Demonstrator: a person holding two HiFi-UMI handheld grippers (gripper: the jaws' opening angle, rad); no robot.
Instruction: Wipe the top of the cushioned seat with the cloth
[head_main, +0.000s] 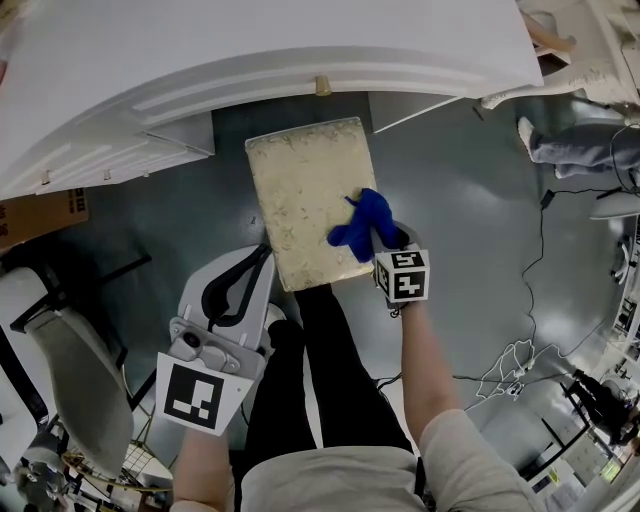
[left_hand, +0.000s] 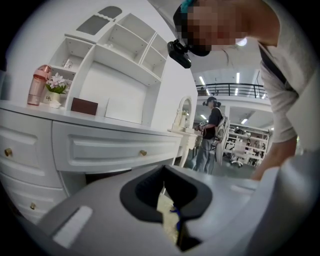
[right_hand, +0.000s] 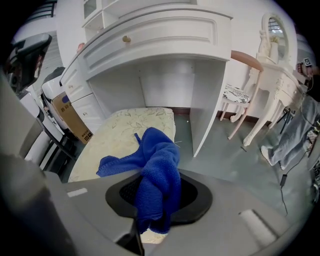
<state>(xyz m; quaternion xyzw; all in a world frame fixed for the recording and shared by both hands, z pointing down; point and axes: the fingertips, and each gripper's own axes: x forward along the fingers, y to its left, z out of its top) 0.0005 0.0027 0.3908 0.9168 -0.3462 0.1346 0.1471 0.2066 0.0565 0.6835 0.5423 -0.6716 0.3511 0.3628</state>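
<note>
Blue knitted cloth (head_main: 362, 225) is bunched up and clamped in the right gripper (head_main: 388, 243) jaws, with its loose end trailing forward onto the cream floral cushioned seat (head_main: 300, 180). Position: right side of the seat top, nearer half, close to the right edge. Seat is a rectangular pad, far end at the kneehole of the white drawer counter (head_main: 250, 60), grey floor (head_main: 450, 180) around it. Left gripper (head_main: 238, 282) is off the seat, left of its near corner, beside the person's black-trousered leg (head_main: 275, 400); jaws nearly together, thin slit only, nothing in them.
</note>
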